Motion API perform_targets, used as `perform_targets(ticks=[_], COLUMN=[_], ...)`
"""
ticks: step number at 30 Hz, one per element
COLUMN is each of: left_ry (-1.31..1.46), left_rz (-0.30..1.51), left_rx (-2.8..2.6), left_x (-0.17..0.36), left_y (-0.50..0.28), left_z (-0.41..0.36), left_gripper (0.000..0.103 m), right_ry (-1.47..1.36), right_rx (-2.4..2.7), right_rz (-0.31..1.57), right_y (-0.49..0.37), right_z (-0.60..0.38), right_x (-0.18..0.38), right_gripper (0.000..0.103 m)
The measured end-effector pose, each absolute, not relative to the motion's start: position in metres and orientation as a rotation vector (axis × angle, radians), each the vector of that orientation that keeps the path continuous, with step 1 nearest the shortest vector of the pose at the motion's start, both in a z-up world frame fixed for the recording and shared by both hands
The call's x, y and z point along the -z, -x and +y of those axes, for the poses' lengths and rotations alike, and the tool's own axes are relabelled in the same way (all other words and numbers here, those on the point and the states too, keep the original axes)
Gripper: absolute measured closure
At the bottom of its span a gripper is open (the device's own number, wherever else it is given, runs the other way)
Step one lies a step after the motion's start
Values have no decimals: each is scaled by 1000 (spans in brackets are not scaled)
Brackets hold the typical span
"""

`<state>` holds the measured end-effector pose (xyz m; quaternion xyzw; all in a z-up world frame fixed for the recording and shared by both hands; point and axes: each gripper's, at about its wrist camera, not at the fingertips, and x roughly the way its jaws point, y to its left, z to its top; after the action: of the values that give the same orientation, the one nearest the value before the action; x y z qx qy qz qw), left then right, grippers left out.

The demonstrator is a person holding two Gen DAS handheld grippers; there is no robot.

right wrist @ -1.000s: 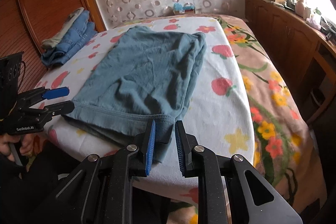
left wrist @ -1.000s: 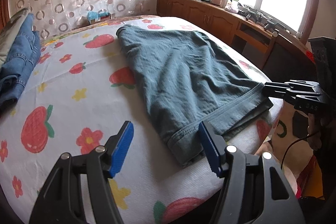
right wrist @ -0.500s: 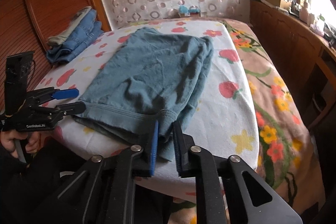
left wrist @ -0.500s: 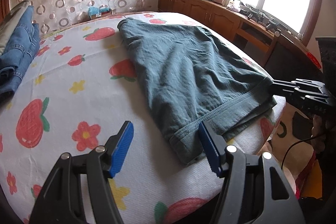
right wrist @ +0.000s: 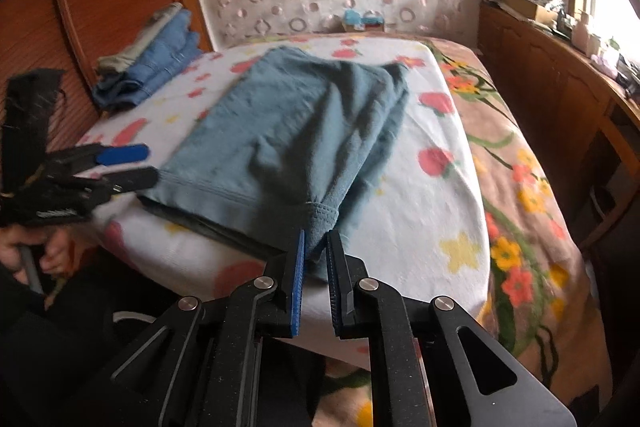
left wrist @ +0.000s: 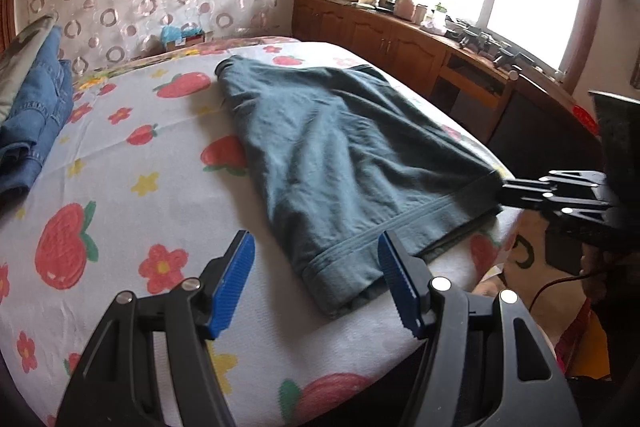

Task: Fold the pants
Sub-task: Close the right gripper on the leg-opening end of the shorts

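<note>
Teal pants [left wrist: 340,163] lie flat on the bed sheet [left wrist: 132,195], white with strawberry and flower print, running from frame center to the lower right in the left wrist view; hem end nearest the camera at the bed's edge.

Left gripper [left wrist: 316,279]: 2 blue-padded fingers [left wrist: 234,283] spread wide apart, holding nothing. The near left hem corner sits between them, not touching the left pad; contact with the right pad is unclear. In the right wrist view this gripper [right wrist: 130,165] shows at mid left, jaws apart, tips just beside the pants' [right wrist: 288,143] left hem corner.

Right gripper [right wrist: 316,259]: at bottom center of the right wrist view, jaws nearly together, clamped on the right hem corner, fabric pinched between the pads and lifted off the sheet [right wrist: 420,219], with folds running up from the grip. In the left wrist view it [left wrist: 504,191] enters from mid right, tips on the far hem corner.

Folded blue jeans [left wrist: 32,123] stacked at the left edge of the left wrist view; same stack [right wrist: 152,67] at upper left in the right wrist view. Wooden cabinet [left wrist: 400,43] under the window at upper right. Small blue box [left wrist: 180,35] at the bed's far end.
</note>
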<state>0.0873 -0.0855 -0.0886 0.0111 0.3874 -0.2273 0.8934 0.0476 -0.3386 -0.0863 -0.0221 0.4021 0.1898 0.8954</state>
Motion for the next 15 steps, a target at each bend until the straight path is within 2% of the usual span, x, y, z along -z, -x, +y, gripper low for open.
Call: perform_targets(ticks=[4, 6, 8, 12, 15], left_ry=[-13, -9, -7, -9, -12], left_rz=[813, 822, 834, 843, 854], left_rx=[483, 486, 490, 488, 484], left_x=[91, 94, 97, 100, 104], left_y=[-89, -90, -92, -93, -93], left_z=[-87, -87, -88, -88, -87], left_gripper=[40, 44, 49, 54, 56], right_ry=[34, 35, 34, 10, 5], right_rx=[-384, -380, -373, -371, -366], right_rz=[845, 845, 839, 831, 815], right_y=[-49, -50, -52, -56, -58], right_z=[-341, -341, -341, -339, -336], right_x=[90, 91, 90, 91, 90], right_gripper=[94, 92, 81, 77, 68])
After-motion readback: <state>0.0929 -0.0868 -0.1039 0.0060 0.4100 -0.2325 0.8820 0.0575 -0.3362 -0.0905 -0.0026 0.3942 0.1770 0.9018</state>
